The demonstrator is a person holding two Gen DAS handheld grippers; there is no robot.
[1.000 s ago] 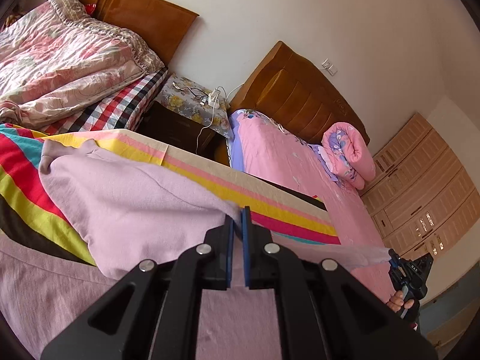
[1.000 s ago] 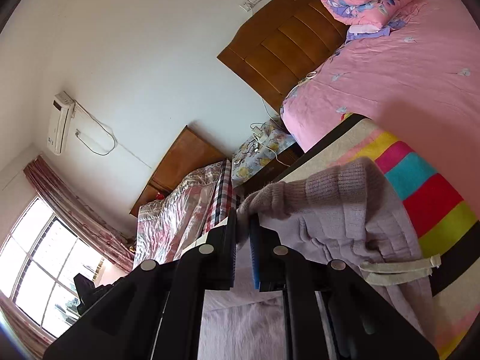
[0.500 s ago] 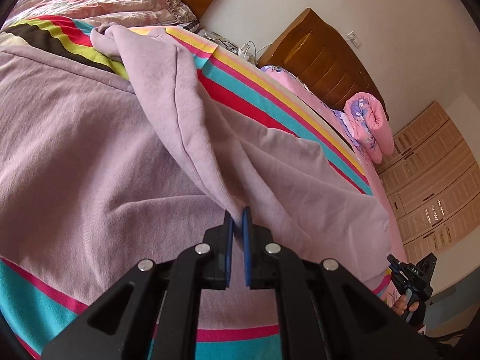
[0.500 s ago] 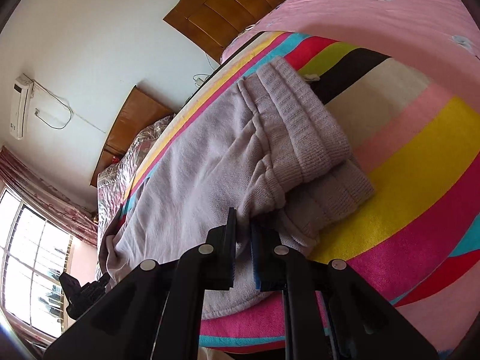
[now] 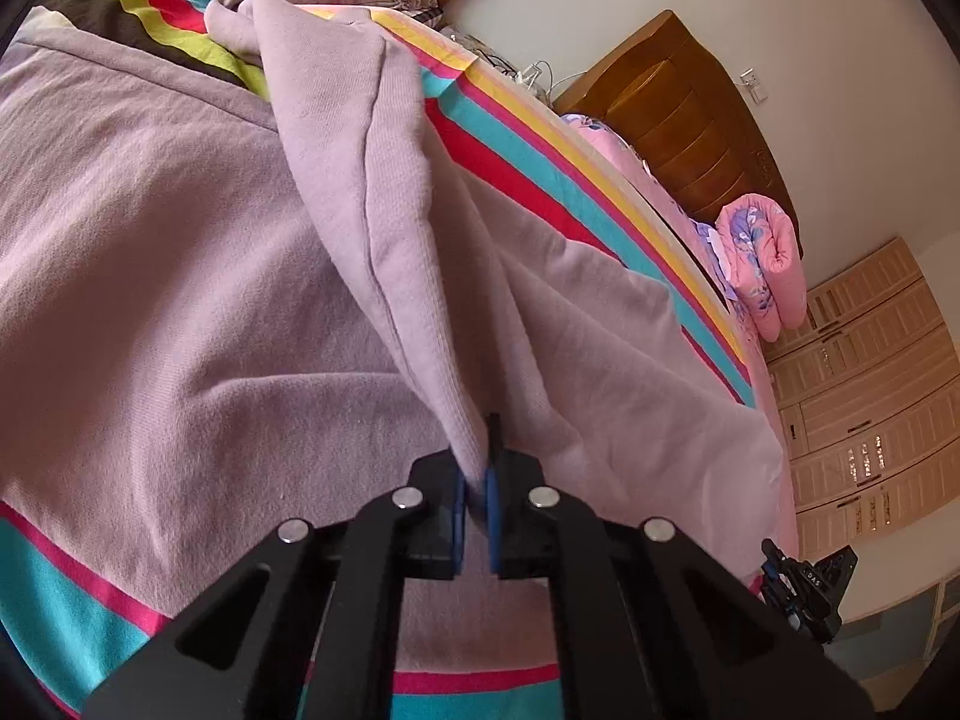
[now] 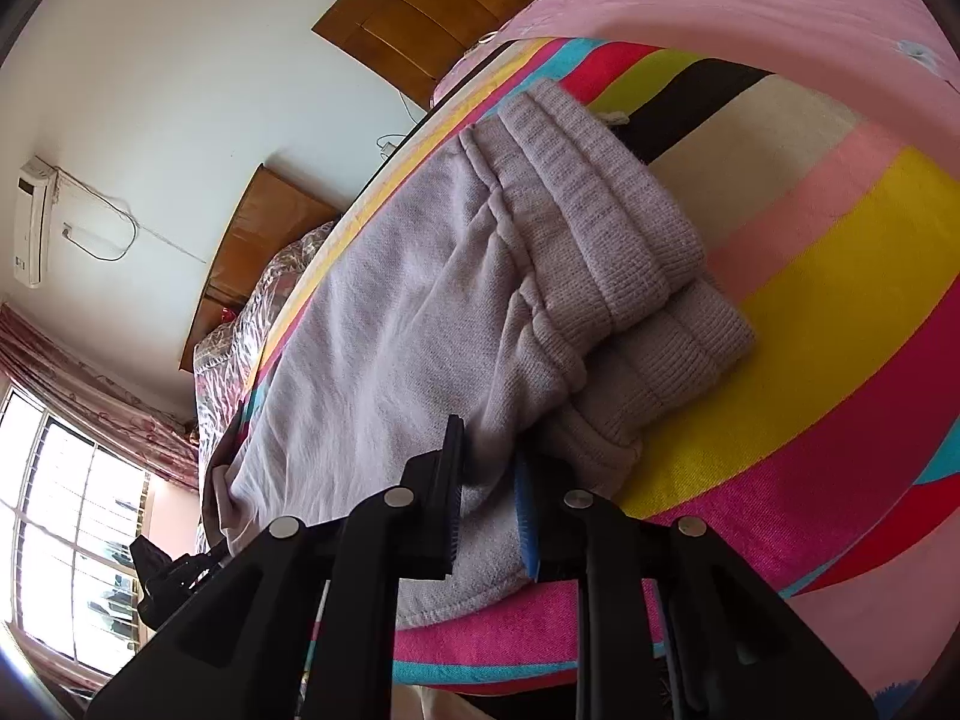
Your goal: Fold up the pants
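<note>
Lying folded lengthwise on the striped rainbow-coloured blanket (image 5: 540, 180), long axis running from one tong to the other.

Pinching a raised fold of the soft lilac knit pants (image 5: 180, 270) tight between the blue pads of the black left gripper (image 5: 477, 483), jaws nearly together, cloth tenting up from the blanket straight ahead of the tips. Straddling the same pants near the ribbed cuffs (image 6: 606, 228) with the right gripper (image 6: 489, 489), jaws standing partly apart around the cloth edge, seemingly loosening; cuffs stacked just ahead and to the right. Judging the left end as the one to carry toward the right. Reading only faint white letters, unclear, on the far gripper body; nothing else legible.
</note>
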